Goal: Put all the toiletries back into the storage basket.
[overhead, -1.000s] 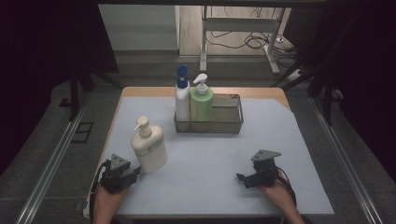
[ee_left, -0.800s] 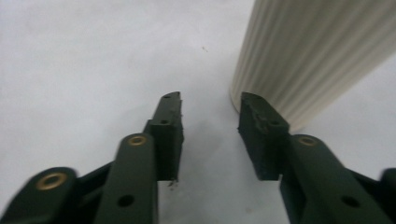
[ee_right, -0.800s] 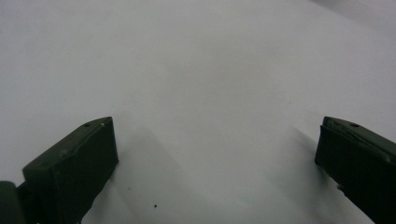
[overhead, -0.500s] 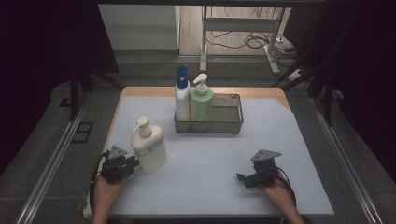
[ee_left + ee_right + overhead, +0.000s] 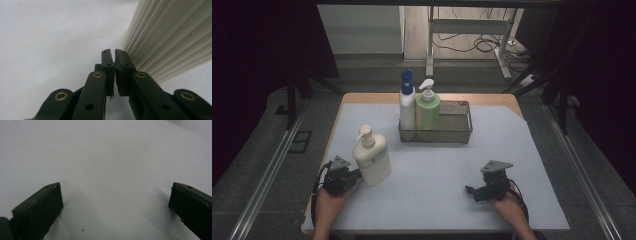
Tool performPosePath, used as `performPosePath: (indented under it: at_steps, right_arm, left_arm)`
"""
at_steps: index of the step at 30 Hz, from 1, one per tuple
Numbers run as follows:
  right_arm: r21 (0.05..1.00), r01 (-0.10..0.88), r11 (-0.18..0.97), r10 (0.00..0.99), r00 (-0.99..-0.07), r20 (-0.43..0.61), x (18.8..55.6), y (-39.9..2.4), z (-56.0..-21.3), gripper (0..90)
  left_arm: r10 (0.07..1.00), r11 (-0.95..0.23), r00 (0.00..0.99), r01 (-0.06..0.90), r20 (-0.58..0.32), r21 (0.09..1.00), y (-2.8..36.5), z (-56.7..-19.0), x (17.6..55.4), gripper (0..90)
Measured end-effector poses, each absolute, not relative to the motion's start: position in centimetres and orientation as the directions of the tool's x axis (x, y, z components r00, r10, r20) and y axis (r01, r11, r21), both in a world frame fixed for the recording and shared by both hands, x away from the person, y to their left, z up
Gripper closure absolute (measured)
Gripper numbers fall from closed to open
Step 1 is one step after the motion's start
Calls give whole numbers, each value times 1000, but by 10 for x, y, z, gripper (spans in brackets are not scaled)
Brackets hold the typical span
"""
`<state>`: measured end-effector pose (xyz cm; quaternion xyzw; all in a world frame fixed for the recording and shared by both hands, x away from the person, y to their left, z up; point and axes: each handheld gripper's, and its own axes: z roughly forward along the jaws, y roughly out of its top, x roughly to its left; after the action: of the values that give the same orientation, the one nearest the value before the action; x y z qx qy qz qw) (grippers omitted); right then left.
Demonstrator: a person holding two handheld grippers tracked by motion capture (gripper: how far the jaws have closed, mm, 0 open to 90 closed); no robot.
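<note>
Left hand-held gripper [image 5: 113, 53] just closed empty beside the cream pump bottle [image 5: 372, 157], which stands on the desk [image 5: 437, 170] front-left of the wire basket [image 5: 435, 131]; right hand-held gripper [image 5: 473, 190] idles open, so no grasp yet.

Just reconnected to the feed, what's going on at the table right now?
The left gripper sits beside the cream pump bottle, its jaws just closed with nothing between them. The right gripper rests open on the mat, away from everything. A blue-capped bottle and a green pump bottle stand in the wire basket.
</note>
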<state>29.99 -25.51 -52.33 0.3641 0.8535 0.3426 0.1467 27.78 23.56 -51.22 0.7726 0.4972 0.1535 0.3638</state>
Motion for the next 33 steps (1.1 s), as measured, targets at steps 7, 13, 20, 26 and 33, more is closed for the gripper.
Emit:
performPosePath:
  at_steps: [7, 13, 20, 26, 33]
  right_arm:
    - [691, 521, 501, 720, -694, 0, 300, -255, -523, 0]
    - [692, 522, 500, 721, -693, 1, 300, -255, -523, 0]
    - [691, 522, 500, 722, -692, 1, 300, -255, -523, 0]
    - [690, 523, 500, 721, -692, 2, 300, -255, -523, 0]
    - [691, 522, 500, 722, -692, 1, 300, -255, -523, 0]
  left_arm:
    - [859, -284, 501, 645, -111, 710, 225, -513, 279, 862]
    - [843, -307, 527, 634, -107, 710, 215, -513, 279, 871]
    - [828, -317, 549, 624, -112, 714, 207, -514, 279, 877]
    - [814, -333, 569, 619, -115, 711, 200, -514, 277, 882]
    - [798, -353, 591, 614, -115, 706, 192, -515, 274, 883]
